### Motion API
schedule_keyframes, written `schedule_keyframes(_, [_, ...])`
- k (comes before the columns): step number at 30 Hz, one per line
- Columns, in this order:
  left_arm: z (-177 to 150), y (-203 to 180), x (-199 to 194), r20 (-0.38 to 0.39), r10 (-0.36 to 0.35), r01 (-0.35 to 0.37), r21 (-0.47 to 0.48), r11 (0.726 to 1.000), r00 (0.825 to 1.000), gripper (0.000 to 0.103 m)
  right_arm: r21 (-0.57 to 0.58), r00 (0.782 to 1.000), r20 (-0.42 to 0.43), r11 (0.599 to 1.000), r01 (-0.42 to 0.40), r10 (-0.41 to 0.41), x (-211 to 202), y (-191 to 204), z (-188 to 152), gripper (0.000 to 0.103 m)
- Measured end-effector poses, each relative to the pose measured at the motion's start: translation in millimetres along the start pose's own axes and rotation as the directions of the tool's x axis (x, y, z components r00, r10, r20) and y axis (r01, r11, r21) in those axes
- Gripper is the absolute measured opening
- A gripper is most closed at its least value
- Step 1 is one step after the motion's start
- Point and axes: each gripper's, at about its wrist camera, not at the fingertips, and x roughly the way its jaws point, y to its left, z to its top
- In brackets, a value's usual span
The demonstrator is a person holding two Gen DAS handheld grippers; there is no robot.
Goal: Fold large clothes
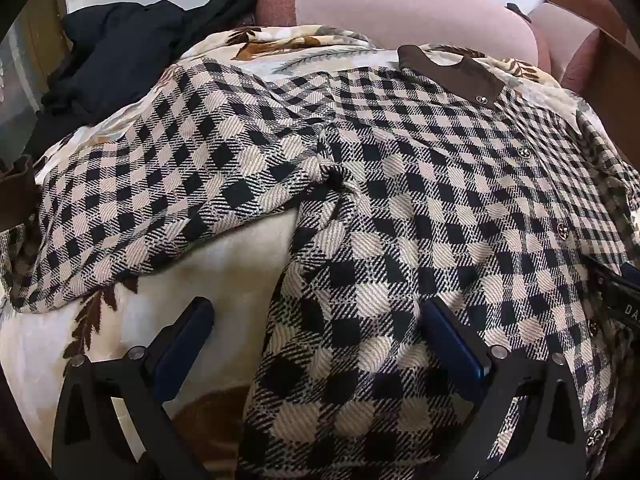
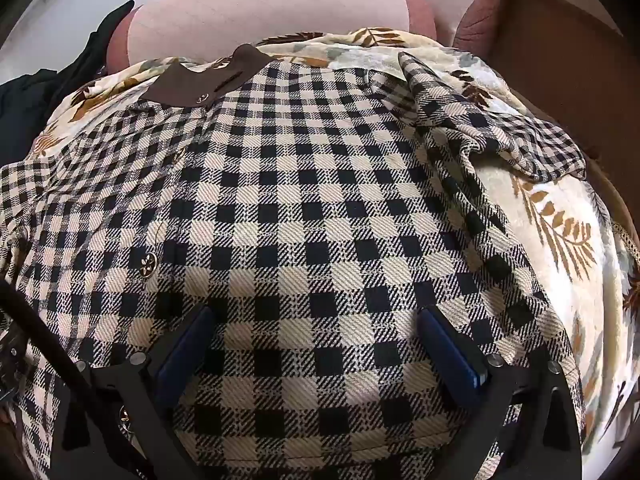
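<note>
Both tongs wide open, above checked shirt

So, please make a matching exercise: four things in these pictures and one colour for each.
Things:
1. shirt
2. collar
3. blanket
4. cushion

Colours:
A. pink
B. plain brown
C. black and beige checks
D. cream with brown leaves

Pairs: 1-C, 2-B, 3-D, 4-A

checked shirt flat on leaf-print blanket
</note>
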Motion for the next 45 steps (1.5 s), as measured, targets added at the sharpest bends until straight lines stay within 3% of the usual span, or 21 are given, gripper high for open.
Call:
schedule_keyframes(24, [-2,2,-4,0.005,-0.003,0.003,0.000,1.000,1.000,0.103,0.001,1.000,0.000,1.000,-0.002,0.002,0,0,0,0.103])
schedule_keyframes(27, [3,12,-14,0.016,-0.012,0.012,0.000,1.000,1.000,0.092,0.002,1.000,-0.001,1.000,-0.003,0.003,0,0,0,0.103])
schedule_keyframes(30, [8,32,-34,0.100,0.032,-0.029,-0.033,0.999,0.995,0.088,0.002,1.000,-0.002,1.000,-0.008,0.008,1,-1,1,0.103])
schedule_keyframes(33, [14,66,-52,0.168,0.121,-0.107,-0.091,0.990,0.978,0.089,0.002,1.000,-0.003,1.000,-0.009,0.009,2,-5,3,0.103])
schedule_keyframes(40, [9,135,-64,0.153,0.205,-0.165,-0.239,0.957,0.967,0.088,0.013,1.000,-0.021,1.000,-0.006,0.006,-4,-2,-1,0.103])
schedule_keyframes(45, [-4,135,-74,0.155,0.217,-0.178,-0.234,0.956,0.964,0.088,0.025,0.999,-0.036,1.000,0.006,-0.005,-12,-1,-6,0.103])
